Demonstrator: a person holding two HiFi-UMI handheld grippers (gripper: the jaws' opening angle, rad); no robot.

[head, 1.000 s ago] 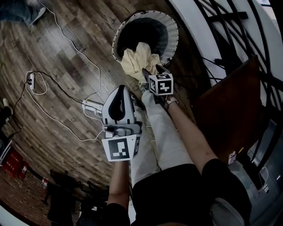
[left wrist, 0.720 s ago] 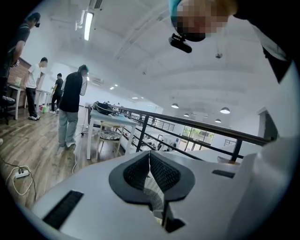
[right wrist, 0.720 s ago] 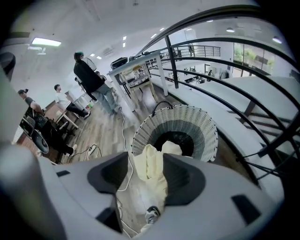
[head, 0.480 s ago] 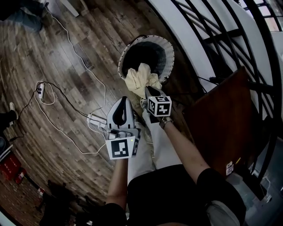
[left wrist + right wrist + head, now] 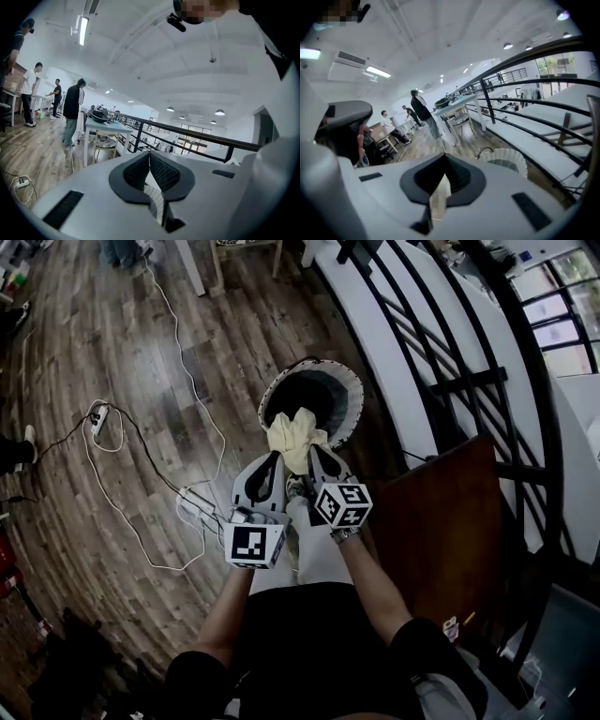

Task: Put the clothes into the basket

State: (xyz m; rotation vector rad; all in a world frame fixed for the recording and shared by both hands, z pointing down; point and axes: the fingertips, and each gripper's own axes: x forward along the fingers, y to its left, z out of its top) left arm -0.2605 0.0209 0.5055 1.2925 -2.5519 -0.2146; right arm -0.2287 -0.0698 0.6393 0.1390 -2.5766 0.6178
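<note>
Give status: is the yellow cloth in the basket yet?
Mostly done: the yellow cloth sits bunched over the basket's near rim, partly hanging outside. In hand: nothing. The left tool is shut, and the right tool's jaws have just closed empty. Left: push the cloth fully in; no other loose clothes in view.

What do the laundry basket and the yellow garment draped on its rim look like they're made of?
Basket: probably woven plastic or wicker, white and matte, judging by the ribbed weave on the rim. Garment: soft, thin fabric, pale yellow; it crumples and drapes.
</note>
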